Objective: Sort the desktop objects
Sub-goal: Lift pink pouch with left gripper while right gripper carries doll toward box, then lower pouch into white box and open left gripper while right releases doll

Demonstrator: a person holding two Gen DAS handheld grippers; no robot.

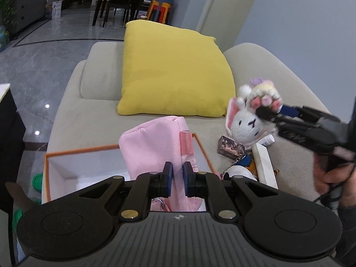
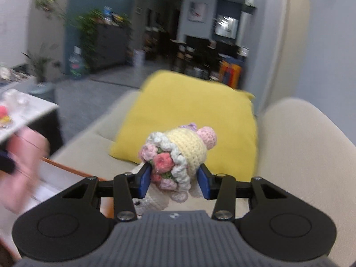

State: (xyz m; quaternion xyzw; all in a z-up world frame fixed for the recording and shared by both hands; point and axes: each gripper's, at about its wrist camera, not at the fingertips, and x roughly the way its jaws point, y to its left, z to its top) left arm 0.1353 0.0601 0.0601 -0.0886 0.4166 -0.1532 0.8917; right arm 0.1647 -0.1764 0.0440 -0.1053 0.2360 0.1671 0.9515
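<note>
My left gripper [image 1: 177, 175] is shut on a pink fabric pouch [image 1: 153, 146] and holds it upright over an orange-rimmed white box [image 1: 73, 153] on the beige sofa. My right gripper [image 2: 174, 179] is shut on a crocheted white bunny doll with a flowered yellow hat [image 2: 178, 153]. In the left wrist view the doll [image 1: 249, 120] hangs in the air right of the pouch, held by the right gripper [image 1: 267, 111]. The pouch shows as a pink blur [image 2: 24, 169] at the left of the right wrist view.
A yellow cushion [image 1: 173, 71] lies on the sofa behind the box. Right of the box lie a small patterned carton [image 1: 230, 148], a white tube [image 1: 268, 141], a white frame [image 1: 265, 166] and keychain toys [image 1: 242, 166]. A dark cabinet [image 1: 9, 146] stands at left.
</note>
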